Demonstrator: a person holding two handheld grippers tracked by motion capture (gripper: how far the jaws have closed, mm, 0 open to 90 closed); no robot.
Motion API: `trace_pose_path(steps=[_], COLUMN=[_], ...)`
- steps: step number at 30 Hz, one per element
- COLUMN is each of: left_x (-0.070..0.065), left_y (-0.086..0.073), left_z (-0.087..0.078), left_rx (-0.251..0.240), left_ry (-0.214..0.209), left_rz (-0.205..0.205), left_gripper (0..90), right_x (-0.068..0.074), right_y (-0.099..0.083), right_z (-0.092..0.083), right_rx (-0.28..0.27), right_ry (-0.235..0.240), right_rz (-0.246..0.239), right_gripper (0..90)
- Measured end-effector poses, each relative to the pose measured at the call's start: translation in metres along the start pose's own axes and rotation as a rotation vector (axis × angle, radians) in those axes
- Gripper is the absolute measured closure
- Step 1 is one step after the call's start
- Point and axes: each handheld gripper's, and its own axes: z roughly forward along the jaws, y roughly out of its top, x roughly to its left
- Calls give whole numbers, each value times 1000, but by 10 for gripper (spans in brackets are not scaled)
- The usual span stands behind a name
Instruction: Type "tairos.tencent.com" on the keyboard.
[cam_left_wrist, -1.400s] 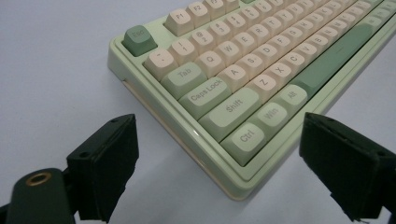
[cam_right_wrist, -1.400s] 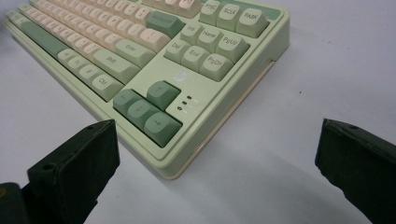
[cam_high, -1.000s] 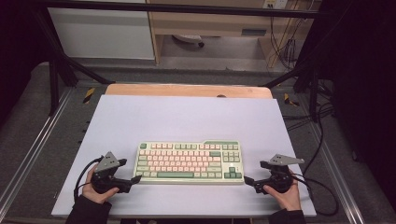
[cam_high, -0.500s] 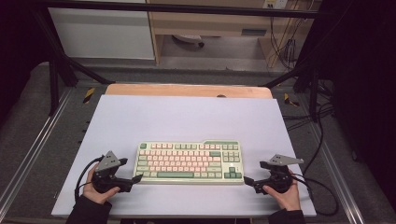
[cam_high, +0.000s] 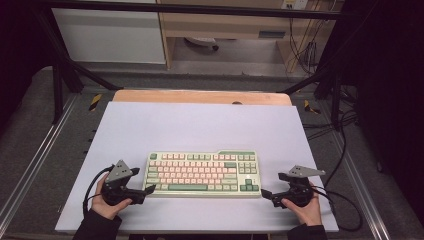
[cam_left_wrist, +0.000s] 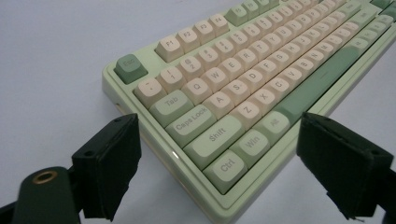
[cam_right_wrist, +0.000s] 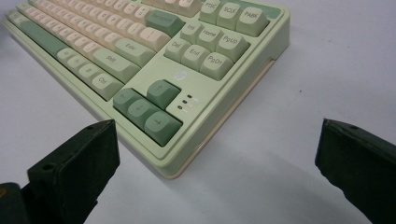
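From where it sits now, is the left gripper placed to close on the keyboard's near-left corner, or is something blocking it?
Probably yes. The left gripper is open, its jaws either side of the keyboard corner by the Ctrl key, with bare table around and nothing between.

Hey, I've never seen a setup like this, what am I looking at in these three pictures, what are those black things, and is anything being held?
No robot here: a person holds a hand-operated two-jaw tool in each hand. The high view looks down from above the person's side of the pale lilac table mat. On it lies a pale green keyboard with cream and green keys. The left gripper sits at the keyboard's near left corner, the right gripper near its right corner. The other two pictures come from cameras riding on each tool; the black blocks at the bottom are its own jaws. The left gripper view shows the Ctrl key corner between open jaws; the right gripper view shows the dark green arrow keys. Both grippers are open, holding nothing.
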Motion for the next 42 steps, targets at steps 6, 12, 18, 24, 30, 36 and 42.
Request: trace_pose_path(steps=[6,12,18,24,30,36,42], left_x=[-4,-10,-16,-22,-27,-29,-32], left_y=[6,13,22,30,38,44,50], left_z=[2,5,10,21,31,38,47], left_rx=[-8,-10,-11,2,10,5,5], left_ry=[4,2,-8,-37,-51,-59,-71], left_rz=[-7,-10,-16,-14,-19,-25,-23], left_gripper=[188,271,383,470,564,654,756], right_x=[0,0,0,0,0,0,0], right_y=[0,0,0,0,0,0,0], right_z=[0,0,0,0,1,1,1], right_rx=[1,5,4,6,6,6,8], right_ry=[-1,-3,-4,-5,-6,-4,-3], right_rz=[1,0,1,1,-1,0,-2], right_gripper=[4,4,4,4,4,4,4])
